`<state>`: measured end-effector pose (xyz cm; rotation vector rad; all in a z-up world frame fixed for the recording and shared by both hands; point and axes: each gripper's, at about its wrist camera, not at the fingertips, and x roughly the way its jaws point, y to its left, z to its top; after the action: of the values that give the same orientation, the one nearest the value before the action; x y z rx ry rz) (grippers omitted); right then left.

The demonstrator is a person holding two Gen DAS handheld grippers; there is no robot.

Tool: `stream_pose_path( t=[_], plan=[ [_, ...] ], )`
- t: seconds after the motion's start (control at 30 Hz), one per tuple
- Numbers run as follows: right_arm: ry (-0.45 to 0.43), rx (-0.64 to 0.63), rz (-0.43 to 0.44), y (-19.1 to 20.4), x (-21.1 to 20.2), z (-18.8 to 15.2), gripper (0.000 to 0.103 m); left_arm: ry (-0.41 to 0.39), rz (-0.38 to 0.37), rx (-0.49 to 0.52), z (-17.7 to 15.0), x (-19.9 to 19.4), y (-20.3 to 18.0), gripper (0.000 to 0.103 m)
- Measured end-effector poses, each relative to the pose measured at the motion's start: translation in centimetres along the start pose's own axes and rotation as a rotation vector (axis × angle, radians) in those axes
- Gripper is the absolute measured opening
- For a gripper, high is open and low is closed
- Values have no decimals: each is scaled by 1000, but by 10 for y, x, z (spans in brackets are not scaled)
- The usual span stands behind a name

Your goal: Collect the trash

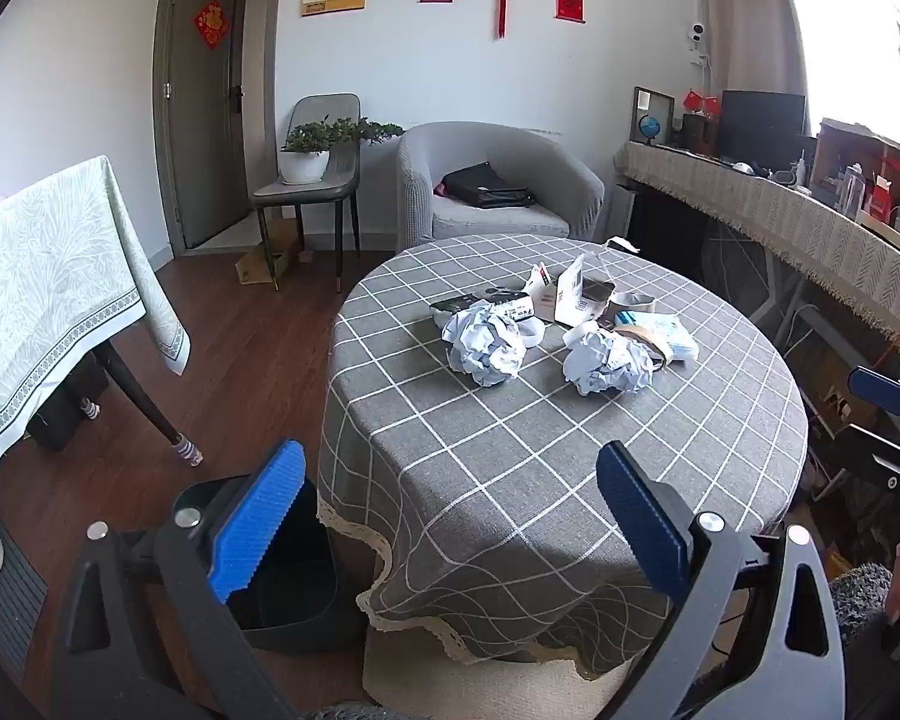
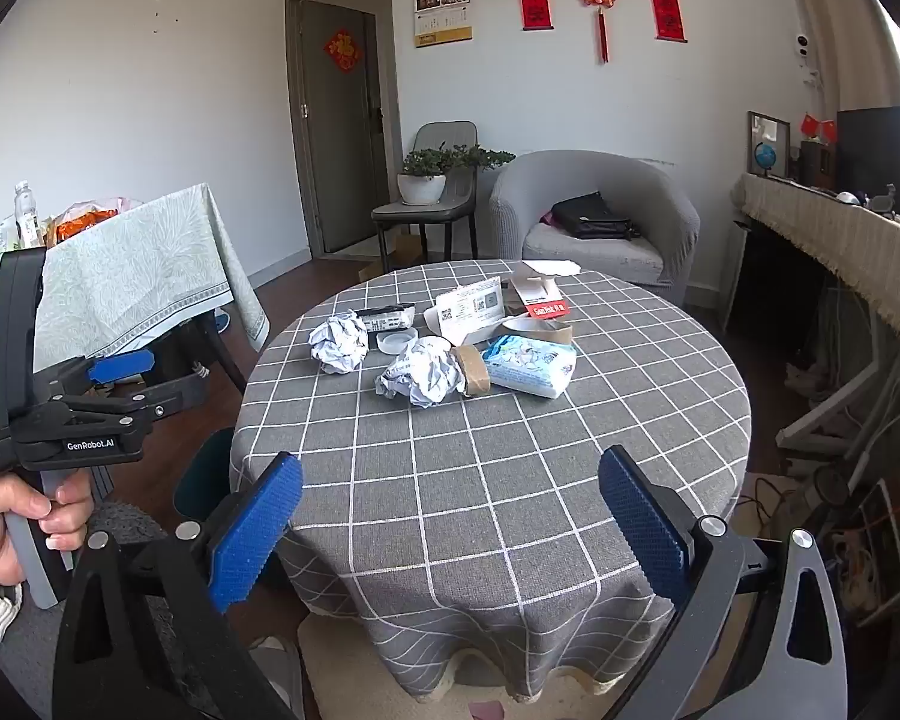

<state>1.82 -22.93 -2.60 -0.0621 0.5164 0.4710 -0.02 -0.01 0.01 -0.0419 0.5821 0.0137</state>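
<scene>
Both the left gripper (image 1: 450, 516) and right gripper (image 2: 450, 516) hang spread and empty short of the round checked table (image 2: 486, 480), seemingly lining up, while two crumpled paper balls (image 2: 339, 342) (image 2: 420, 378) sit mid-table among one tissue pack (image 2: 531, 366), with one black bin (image 1: 288, 588) beside the table.

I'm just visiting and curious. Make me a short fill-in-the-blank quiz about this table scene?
1. The crumpled paper balls on the round table number ____.
2. The bin stands on the ____ beside the table.
3. Both the left gripper and the right gripper have jaws that are ____.

Missing words: two; floor; open
</scene>
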Motion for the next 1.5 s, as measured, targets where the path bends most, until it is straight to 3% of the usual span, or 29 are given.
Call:
stream_pose_path(
  t=[1.5],
  plan=[
    [3, 0, 0, 0, 0, 1, 100, 7, -1, 1, 0, -1, 0, 100]
  ],
)
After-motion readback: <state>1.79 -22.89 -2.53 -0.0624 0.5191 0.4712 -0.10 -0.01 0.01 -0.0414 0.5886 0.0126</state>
